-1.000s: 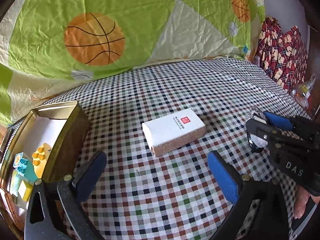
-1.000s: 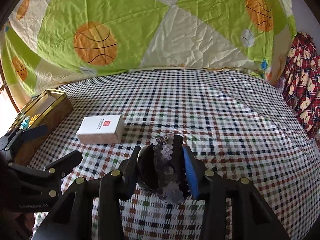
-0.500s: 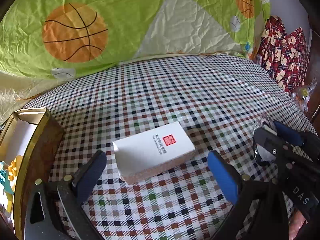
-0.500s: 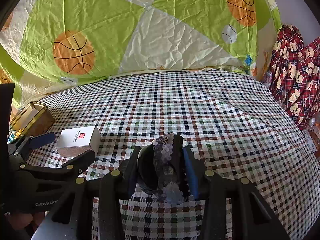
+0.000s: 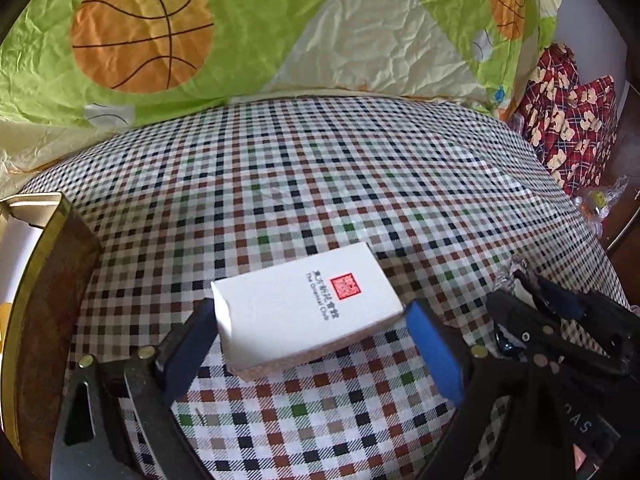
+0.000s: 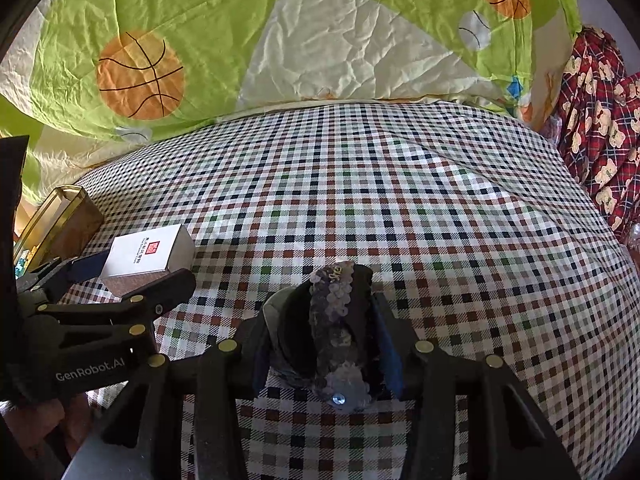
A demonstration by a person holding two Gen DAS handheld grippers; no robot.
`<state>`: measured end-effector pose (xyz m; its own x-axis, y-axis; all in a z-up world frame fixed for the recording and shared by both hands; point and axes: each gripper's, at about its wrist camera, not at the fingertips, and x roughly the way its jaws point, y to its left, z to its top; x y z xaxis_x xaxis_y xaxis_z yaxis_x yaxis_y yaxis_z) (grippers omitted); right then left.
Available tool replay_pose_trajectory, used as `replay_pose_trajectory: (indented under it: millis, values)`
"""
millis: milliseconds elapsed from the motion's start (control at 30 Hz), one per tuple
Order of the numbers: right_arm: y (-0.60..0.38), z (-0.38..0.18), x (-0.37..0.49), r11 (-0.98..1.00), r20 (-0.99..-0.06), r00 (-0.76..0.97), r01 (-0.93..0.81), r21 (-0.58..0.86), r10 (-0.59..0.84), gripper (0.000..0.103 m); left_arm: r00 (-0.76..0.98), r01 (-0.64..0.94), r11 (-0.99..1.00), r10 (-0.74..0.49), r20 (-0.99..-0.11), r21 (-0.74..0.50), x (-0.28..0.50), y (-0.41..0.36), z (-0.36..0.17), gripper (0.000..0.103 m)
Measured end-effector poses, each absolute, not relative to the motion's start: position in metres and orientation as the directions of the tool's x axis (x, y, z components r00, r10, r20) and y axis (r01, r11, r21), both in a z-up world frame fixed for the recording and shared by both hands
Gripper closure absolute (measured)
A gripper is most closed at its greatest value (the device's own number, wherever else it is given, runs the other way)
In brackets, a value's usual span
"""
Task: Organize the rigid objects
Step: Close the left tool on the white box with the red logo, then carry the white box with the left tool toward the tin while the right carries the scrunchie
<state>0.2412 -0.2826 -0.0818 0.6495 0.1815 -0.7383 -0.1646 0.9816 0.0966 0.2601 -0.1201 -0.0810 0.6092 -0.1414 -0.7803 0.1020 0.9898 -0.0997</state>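
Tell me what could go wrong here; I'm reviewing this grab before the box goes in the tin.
1. The left gripper, whose jaws have just been closing, straddles the white box along its long axis, pads not clearly pressing yet; the right end looks short of its pad, so the box may twist or slip out.
2. The right gripper, shut on a sequined object, hovers close by and could bump the left one.
3. The gold-rimmed tin sits near; a swing could knock it.

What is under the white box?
The white box lies flat on the checked cloth, between the open fingers of the left hand-held gripper. Cloth shows all around it; what lies directly beneath it is covered.
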Motion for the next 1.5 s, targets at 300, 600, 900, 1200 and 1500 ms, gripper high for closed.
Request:
replay_pose_trajectory:
  millis: [300,600,900,1200,1500]
  values:
    - [-0.282,-0.077,0.234,0.984,-0.71,0.684,-0.156,0.082,0.167,0.057,0.627,0.108,0.987,-0.158,-0.763,-0.115,0.254,-0.116,-0.077,0.019]
    - [-0.285,-0.069,0.225,0.982,-0.661,0.728,-0.163,0.091,0.182,0.058,0.67,0.059,0.99,-0.132,-0.731,-0.126,0.24,-0.097,-0.07,0.019]
    - [-0.275,-0.06,0.209,0.974,-0.597,0.773,-0.219,0.063,0.212,0.058,0.751,0.019,0.998,-0.048,-0.659,-0.052,0.215,-0.089,-0.056,0.019]
    - [-0.261,-0.056,0.192,0.974,-0.554,0.806,-0.224,0.04,0.208,0.058,0.787,-0.01,0.999,-0.016,-0.617,-0.039,0.19,-0.072,-0.05,0.019]
    - [-0.247,-0.054,0.18,0.97,-0.525,0.822,-0.239,0.033,0.22,0.058,0.817,-0.03,0.999,0.009,-0.577,-0.026,0.168,-0.062,-0.046,0.019]
